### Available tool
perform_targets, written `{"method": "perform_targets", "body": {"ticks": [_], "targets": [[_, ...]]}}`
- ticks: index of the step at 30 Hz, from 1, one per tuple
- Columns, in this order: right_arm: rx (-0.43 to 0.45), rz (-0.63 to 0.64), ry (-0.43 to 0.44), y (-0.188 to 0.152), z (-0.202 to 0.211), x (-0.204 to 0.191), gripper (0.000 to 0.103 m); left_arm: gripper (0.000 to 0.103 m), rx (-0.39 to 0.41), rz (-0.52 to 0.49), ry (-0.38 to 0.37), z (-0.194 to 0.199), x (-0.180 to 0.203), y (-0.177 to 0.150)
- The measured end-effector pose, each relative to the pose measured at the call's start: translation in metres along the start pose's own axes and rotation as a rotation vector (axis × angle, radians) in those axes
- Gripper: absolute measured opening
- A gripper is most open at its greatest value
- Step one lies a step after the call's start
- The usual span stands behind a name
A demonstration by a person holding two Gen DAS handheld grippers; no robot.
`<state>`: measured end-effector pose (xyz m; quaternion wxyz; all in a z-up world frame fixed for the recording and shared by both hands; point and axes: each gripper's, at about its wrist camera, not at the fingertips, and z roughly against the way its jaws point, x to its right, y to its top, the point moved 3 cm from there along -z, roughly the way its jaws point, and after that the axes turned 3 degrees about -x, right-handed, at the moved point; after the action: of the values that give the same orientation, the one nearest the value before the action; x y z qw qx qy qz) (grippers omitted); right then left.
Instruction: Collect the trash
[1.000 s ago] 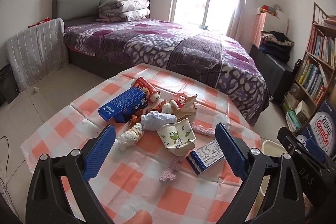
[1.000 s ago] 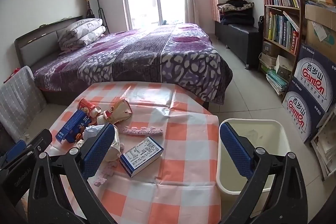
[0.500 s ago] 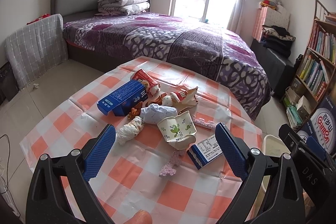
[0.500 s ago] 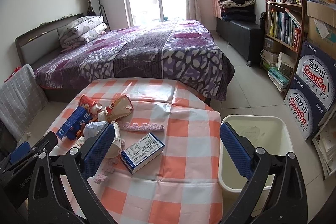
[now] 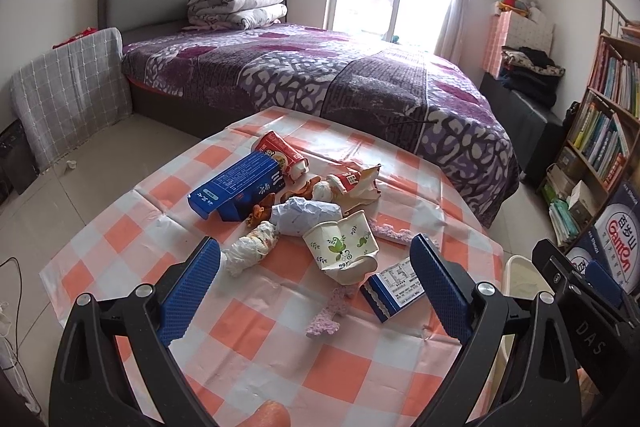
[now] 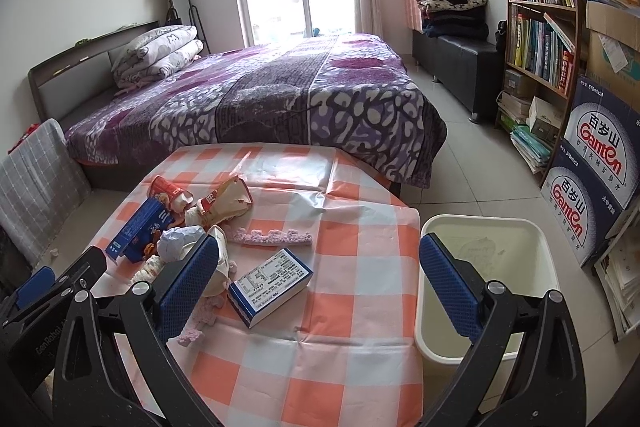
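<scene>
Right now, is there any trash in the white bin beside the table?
No, the white bin shows only its bare inside, while the trash lies on the table.

Each handheld gripper had a glossy black plastic frame with two angled arms, a silver screw head behind each jaw. The left gripper [image 5: 315, 281] and right gripper [image 6: 319, 279] carried blue, dimpled rubber finger pads [image 5: 188, 293]. White lettering marked the black side bodies outside the jaws.
</scene>
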<state>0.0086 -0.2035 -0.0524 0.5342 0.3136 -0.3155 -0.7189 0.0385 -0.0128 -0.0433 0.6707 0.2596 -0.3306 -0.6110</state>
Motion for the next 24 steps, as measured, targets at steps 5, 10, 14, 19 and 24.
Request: {"method": "perform_targets", "body": {"ticks": [5, 10, 14, 19, 24], "targets": [[-0.002, 0.002, 0.0, -0.003, 0.0, 0.0, 0.096, 0.093, -0.001, 0.007, 0.001, -0.002, -0.003, -0.002], [-0.002, 0.001, 0.0, -0.002, 0.0, 0.0, 0.096, 0.093, -0.003, 0.005, 0.003, -0.003, -0.006, -0.002], [-0.001, 0.001, 0.0, -0.001, 0.0, 0.0, 0.096, 0.093, -0.006, 0.005, 0.004, -0.004, -0.011, -0.004], [-0.004, 0.0, 0.001, -0.002, -0.001, 0.0, 0.096, 0.093, -0.004, 0.005, 0.003, -0.003, -0.005, -0.002], [-0.003, 0.002, 0.0, -0.003, -0.001, 0.0, 0.096, 0.093, -0.006, 0.005, 0.005, -0.004, -0.009, -0.004]]}}
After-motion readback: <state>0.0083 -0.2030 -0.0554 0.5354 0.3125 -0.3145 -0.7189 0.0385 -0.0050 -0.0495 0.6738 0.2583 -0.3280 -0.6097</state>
